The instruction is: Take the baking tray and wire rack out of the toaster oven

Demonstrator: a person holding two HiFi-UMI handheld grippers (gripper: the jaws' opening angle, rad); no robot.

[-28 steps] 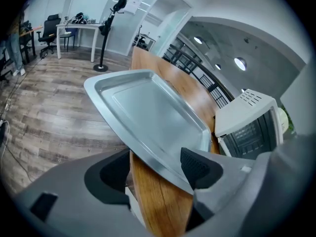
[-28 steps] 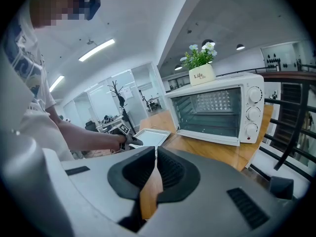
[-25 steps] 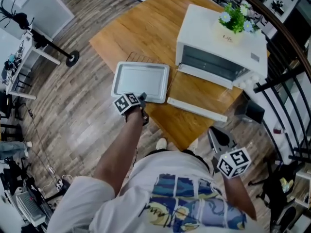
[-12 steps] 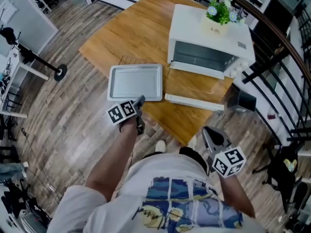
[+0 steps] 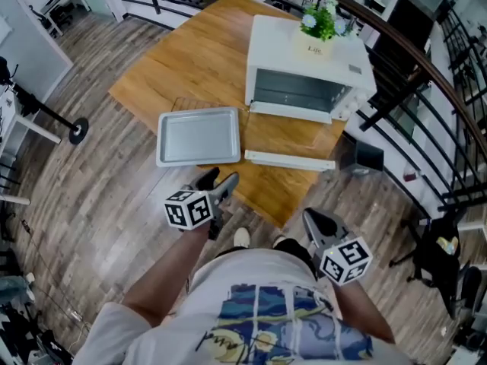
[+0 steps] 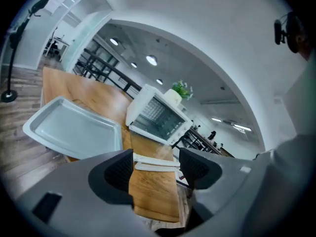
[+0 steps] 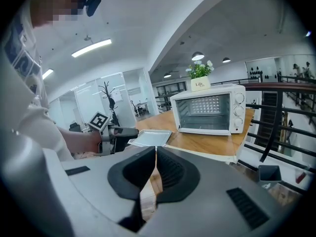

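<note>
- The baking tray (image 5: 198,137) is out of the toaster oven (image 5: 304,52). It lies flat on the wooden counter (image 5: 198,59), left of the middle of the head view. It is empty.
- Just past the tray's far edge I see thin lines flat on the wood (image 5: 186,103). They may be the wire rack, but I cannot tell for sure.
- The oven stands at the top of the frame, to the right of the tray. Its door (image 5: 293,139) hangs open and lies flat toward me.
- A little pot with a green plant (image 5: 319,23) sits on top of the oven.
- My left gripper (image 5: 216,181) is just below the tray in the frame, by the counter's near edge. It does not touch the tray.
- In the left gripper view its jaws stand apart with nothing between them. They have just closed in a little.
- My right gripper (image 5: 313,220) is at the lower right, off the counter and over the floor (image 5: 99,196). It is well apart from the oven.
- In the right gripper view its jaws are pressed together and hold nothing.
</note>
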